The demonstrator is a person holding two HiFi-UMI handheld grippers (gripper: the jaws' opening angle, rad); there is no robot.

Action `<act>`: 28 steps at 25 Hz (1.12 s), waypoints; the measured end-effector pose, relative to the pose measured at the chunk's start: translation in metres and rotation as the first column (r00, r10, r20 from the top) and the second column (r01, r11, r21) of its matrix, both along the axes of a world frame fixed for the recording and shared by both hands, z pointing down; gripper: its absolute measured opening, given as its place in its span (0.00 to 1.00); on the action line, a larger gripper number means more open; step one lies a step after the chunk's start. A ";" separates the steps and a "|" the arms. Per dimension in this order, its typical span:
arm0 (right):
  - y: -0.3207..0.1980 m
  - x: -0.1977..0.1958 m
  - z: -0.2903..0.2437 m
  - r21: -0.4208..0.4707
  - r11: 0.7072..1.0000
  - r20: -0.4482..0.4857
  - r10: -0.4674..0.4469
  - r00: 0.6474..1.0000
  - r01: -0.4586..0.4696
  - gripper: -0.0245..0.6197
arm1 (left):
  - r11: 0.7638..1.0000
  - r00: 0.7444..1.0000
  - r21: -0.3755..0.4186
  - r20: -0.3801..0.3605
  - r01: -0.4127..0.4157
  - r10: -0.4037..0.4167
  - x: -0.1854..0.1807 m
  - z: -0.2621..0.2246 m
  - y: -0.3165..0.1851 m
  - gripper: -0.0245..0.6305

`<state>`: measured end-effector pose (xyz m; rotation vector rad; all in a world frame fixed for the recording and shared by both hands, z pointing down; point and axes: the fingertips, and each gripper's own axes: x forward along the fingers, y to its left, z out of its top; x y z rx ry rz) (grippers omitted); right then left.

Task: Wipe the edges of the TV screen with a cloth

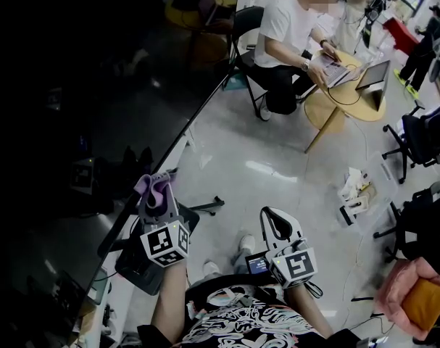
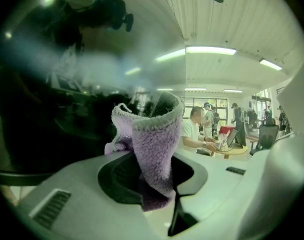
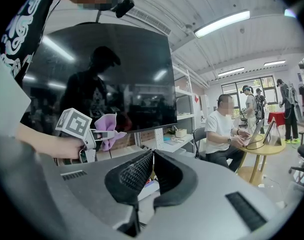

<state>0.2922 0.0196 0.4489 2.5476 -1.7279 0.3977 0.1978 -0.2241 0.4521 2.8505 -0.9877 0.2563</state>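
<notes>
holding a purple cloth [image 2: 154,139] clamped in the left tongs [image 2: 157,171], with a loose fold sticking up past the tips. the cloth sits right at the bottom edge of the tv screen [image 1: 96,85]; can't confirm contact with the bezel. the right tongs [image 3: 153,159] are pressed together on nothing, low and well apart from the tv. risk: the cloth is bunched and floppy, so dragging it along the edge could pull it out. pressing too far in could let the hard tips scrape the panel.

Left gripper [image 2: 159,184] jaws pinch the purple cloth [image 2: 154,149].
</notes>
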 end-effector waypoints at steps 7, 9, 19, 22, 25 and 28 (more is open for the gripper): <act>0.005 0.022 0.002 0.004 1.000 0.008 0.008 1.000 -0.008 0.08 | 1.000 1.000 -0.002 -0.003 0.013 -0.013 0.018 0.001 0.001 0.24; 0.007 0.029 0.001 0.011 1.000 0.006 0.011 1.000 -0.011 0.08 | 1.000 1.000 -0.005 -0.003 0.016 -0.016 0.025 0.000 0.001 0.24; 0.016 0.070 0.000 0.001 1.000 0.003 0.010 1.000 -0.010 0.08 | 0.999 0.999 0.007 0.007 0.042 -0.042 0.055 -0.001 -0.001 0.24; 0.019 0.080 -0.001 0.035 0.999 0.002 -0.003 1.000 0.003 0.08 | 0.999 0.999 0.010 0.004 0.050 -0.050 0.063 -0.002 -0.001 0.24; 0.023 0.092 0.000 0.022 1.000 -0.002 -0.010 1.000 0.010 0.08 | 0.998 0.998 0.016 0.009 0.060 -0.060 0.067 -0.002 -0.002 0.24; 0.028 0.107 -0.002 0.047 0.999 -0.006 -0.008 1.000 0.008 0.08 | 0.997 0.997 0.016 0.012 0.074 -0.074 0.072 -0.001 -0.002 0.24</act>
